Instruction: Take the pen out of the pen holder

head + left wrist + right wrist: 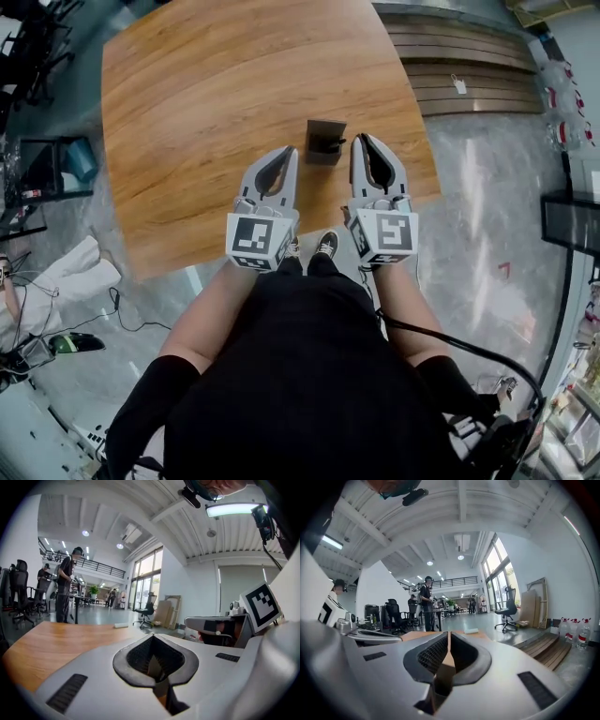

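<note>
A small dark pen holder (323, 141) stands on the wooden table (206, 112) close to its near edge. Something dark juts from its right side; I cannot tell if it is a pen. My left gripper (291, 152) hangs shut and empty just left of the holder, and my right gripper (359, 141) is shut and empty just right of it. Neither touches the holder. In the left gripper view the jaws (152, 638) meet with nothing between them. The right gripper view shows the same closed jaws (448, 635). Neither gripper view shows the holder.
Stacked wooden boards (464, 61) lie on the floor past the table's right corner, with water bottles (562, 94) beside them. Cables and gear (47, 347) lie on the floor at left. People (65, 590) and office chairs (508, 611) are far off.
</note>
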The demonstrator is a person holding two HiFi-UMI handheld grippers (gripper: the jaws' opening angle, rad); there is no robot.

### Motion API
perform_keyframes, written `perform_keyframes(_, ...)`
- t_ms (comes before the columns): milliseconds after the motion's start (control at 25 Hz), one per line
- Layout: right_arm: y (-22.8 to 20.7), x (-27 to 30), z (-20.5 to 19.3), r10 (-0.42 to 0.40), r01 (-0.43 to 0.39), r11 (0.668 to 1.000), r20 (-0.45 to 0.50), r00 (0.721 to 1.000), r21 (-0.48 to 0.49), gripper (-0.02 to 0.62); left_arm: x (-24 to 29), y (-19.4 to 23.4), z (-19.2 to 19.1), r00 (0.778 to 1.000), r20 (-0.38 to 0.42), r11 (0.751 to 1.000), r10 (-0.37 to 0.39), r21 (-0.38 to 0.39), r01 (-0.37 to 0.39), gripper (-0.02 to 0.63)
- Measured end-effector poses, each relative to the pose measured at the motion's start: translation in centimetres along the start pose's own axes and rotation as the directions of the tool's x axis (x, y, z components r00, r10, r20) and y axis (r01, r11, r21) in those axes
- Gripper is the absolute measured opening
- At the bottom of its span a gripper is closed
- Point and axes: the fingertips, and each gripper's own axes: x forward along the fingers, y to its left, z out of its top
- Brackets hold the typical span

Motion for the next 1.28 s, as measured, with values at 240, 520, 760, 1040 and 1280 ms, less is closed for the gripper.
perform_keyframes(240,2.5,-4.3,4.5,0.033,-0.031,0.999,0.082,0.996,-0.022,0.015,-2.6,-2.4,4.1,0.996,0.079,0.999,-0.034,0.035,0.032,0.000)
perform_keyframes(520,4.5,-6.7,5.6,0.069,-0.063,0.996,0.104,0.992,-0.058,0.014,-4.0,-3.6,5.9,0.991,0.127,0.998,-0.049,0.052,0.042,0.000)
perform_keyframes(760,5.2,-7.0,5.4,0.084,-0.079,0.995,0.083,0.993,-0.057,0.014,-4.4,-4.1,6.2,0.990,0.133,0.998,-0.046,0.050,0.040,0.000)
perform_keyframes(1040,5.6,-6.9,5.1,0.086,-0.083,0.996,0.077,0.993,-0.045,0.014,-4.6,-4.2,5.9,0.990,0.131,0.998,-0.046,0.045,0.041,0.000)
perform_keyframes(1280,6.0,-7.2,5.2,0.093,-0.089,0.995,0.079,0.993,-0.053,0.014,-4.9,-4.3,5.7,0.990,0.129,0.998,-0.052,0.049,0.046,0.000)
